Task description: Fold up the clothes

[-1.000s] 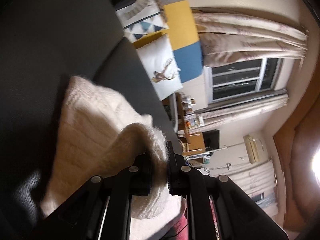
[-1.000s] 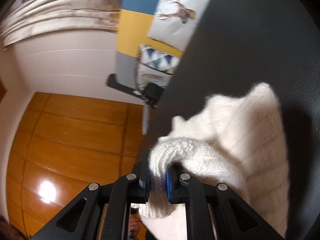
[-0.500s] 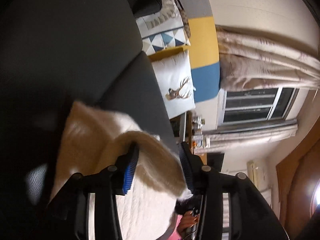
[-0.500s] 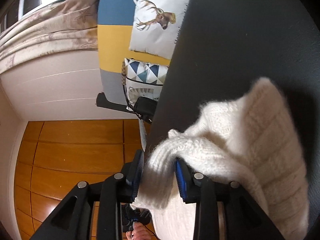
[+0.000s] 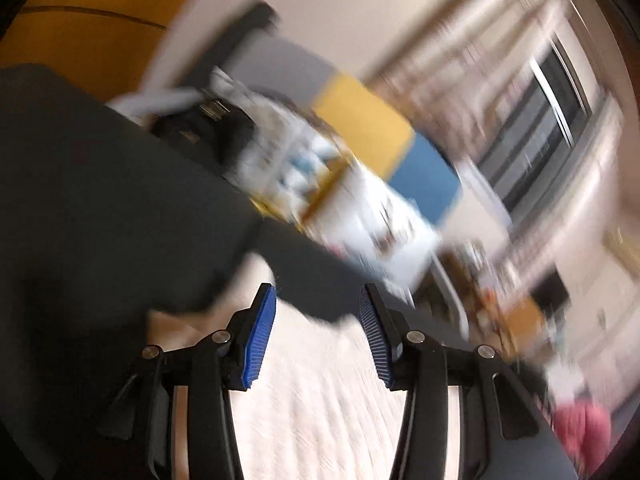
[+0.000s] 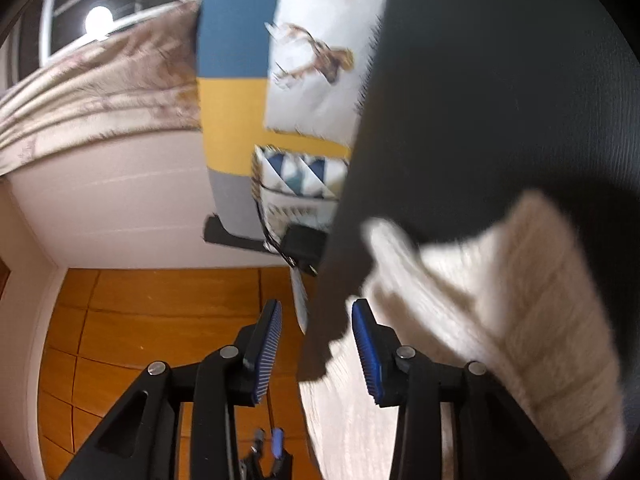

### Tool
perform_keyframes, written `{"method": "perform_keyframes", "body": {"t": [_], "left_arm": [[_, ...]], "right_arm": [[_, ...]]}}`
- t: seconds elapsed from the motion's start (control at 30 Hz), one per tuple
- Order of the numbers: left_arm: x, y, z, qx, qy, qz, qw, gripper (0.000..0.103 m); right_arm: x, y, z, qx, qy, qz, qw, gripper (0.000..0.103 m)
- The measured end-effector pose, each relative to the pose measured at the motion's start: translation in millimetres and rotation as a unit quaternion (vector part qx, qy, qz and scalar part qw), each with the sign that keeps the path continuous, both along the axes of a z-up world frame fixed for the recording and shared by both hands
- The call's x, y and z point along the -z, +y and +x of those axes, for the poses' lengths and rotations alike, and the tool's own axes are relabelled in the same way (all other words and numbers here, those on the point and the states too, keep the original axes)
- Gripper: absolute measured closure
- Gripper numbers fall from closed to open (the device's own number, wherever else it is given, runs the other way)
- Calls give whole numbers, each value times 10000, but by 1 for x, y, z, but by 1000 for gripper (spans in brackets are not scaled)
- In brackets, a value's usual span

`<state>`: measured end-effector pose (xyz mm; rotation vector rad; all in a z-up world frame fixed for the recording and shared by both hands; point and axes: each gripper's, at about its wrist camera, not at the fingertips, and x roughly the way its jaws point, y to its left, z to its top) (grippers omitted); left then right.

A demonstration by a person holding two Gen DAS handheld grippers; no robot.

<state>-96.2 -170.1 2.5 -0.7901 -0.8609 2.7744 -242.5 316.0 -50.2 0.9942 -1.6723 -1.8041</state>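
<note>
The cream knit sweater [image 6: 500, 320] lay folded on the dark bed [image 6: 500, 80], released. Left gripper [image 5: 316, 336] hovered above it, fingers parted and empty. Beside the sweater's edge, right gripper [image 6: 316, 352] was opening, nothing between its fingers.

Left claw [image 5: 316, 334]: black angular arms, ribbed blue pads, silver round screws; right claw [image 6: 316, 346] looks identical.

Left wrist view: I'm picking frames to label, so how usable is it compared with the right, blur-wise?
Left wrist view: heavy motion smear across the room, only the left tool sharp. Right wrist view: milder blur, deer pillow still readable, white sweater soft-edged, bright light glare in the window.
</note>
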Motion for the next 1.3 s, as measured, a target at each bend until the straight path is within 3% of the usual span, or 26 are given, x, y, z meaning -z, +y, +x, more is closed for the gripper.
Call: {"method": "perform_keyframes", "body": {"t": [0.13, 0.27, 0.4, 0.43, 0.53, 0.57, 0.67, 0.77, 0.9, 0.97, 1.03, 1.1, 1.13, 1.23, 1.3], "left_arm": [[10, 26, -13, 479, -204, -456, 9976, 56], [32, 39, -25, 467, -591, -806, 9939, 56], [46, 29, -27, 316, -757, -580, 9949, 56], [45, 24, -23, 259, -713, -551, 9956, 56], [47, 15, -20, 304, -751, -619, 9948, 56], [48, 11, -19, 302, -746, -578, 9951, 57], [49, -2, -11, 195, -633, -128, 9977, 57], [40, -2, -5, 242, -505, -138, 9983, 56], [23, 14, -24, 558, -384, -670, 9954, 56], [23, 17, -42, 659, -528, -867, 9926, 56], [35, 13, -68, 764, -1063, -850, 9877, 56], [47, 4, -77, 584, -1443, -767, 9848, 58], [50, -4, -73, 442, -1371, -649, 9874, 63], [59, -27, -60, 45, -1248, -256, 9918, 65], [65, -42, -54, -207, -1248, 32, 9920, 71]], "right_arm": [[-26, 6, 8, -102, 349, 795, 9962, 65], [-41, -31, 9, -1034, 751, 1958, 9723, 68], [-33, -66, -5, -1459, 863, 2232, 9599, 72], [-29, -70, -13, -1438, 725, 2554, 9533, 74], [-24, -63, -23, -1111, 400, 3596, 9256, 91], [-24, -57, -22, -932, 355, 3781, 9204, 100], [-20, -39, -11, -336, 258, 4044, 9136, 103], [-44, -57, 2, -390, 567, 4705, 8797, 95], [-84, -103, 21, -839, 1724, 5199, 8324, 91], [-83, -124, 16, -1217, 1782, 5627, 7980, 91], [-77, -139, 9, -1446, 1677, 6059, 7641, 91], [-61, -128, -4, -1371, 1189, 6261, 7583, 91], [-52, -118, -8, -1294, 914, 6311, 7594, 92], [-46, -90, -9, -914, 756, 5763, 8086, 93], [-42, -83, -7, -845, 724, 5653, 8173, 93]]}}
